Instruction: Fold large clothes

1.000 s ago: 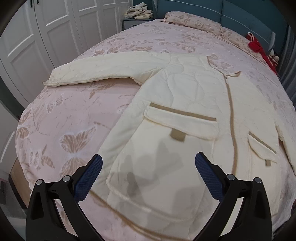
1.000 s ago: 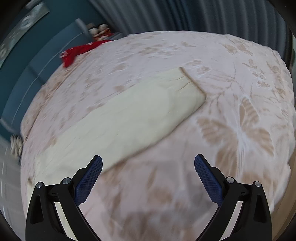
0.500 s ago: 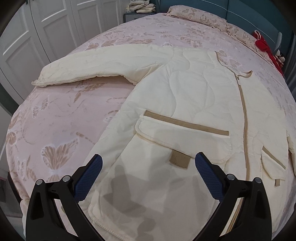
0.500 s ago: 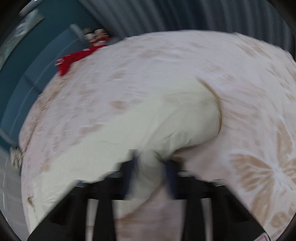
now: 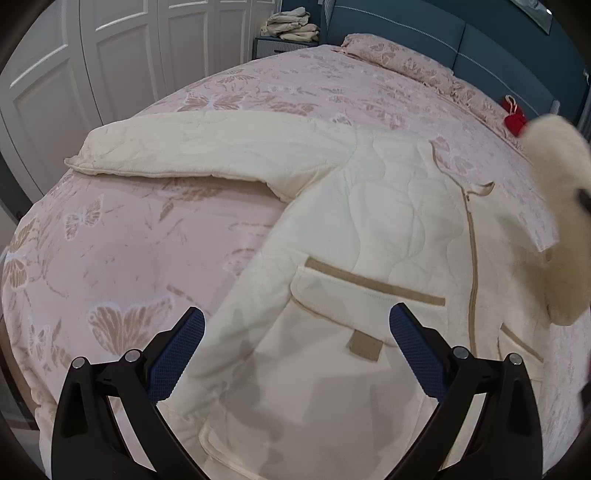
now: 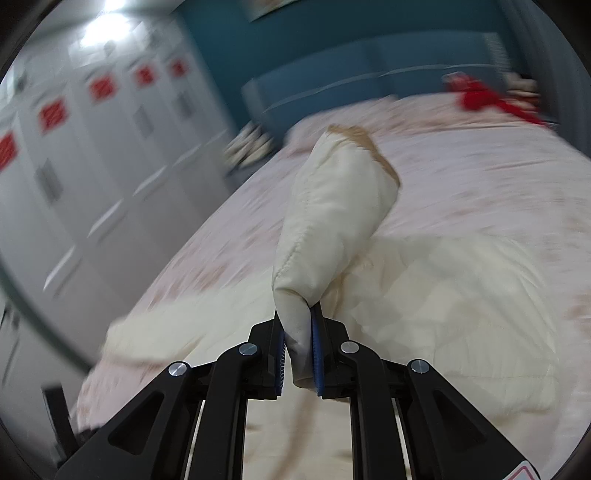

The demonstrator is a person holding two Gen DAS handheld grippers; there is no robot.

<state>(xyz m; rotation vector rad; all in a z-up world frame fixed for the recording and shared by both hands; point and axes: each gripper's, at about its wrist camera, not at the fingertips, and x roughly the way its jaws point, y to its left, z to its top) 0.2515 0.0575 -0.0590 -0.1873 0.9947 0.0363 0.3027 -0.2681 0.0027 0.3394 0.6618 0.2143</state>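
A cream quilted jacket with tan trim lies face up on the pink bed. Its one sleeve stretches out flat to the left. My left gripper is open and empty, hovering over the jacket's lower pocket. My right gripper is shut on the other sleeve and holds it lifted above the jacket body. That raised sleeve also shows blurred at the right edge of the left wrist view.
The bed has a pink butterfly-print cover. White wardrobe doors stand on the left. A nightstand with folded clothes is at the head. A red item lies by the pillows and blue headboard.
My right gripper closed on the sleeve and lifted it, swinging it over the jacket. My left gripper moved slightly forward over the jacket hem and stayed open.
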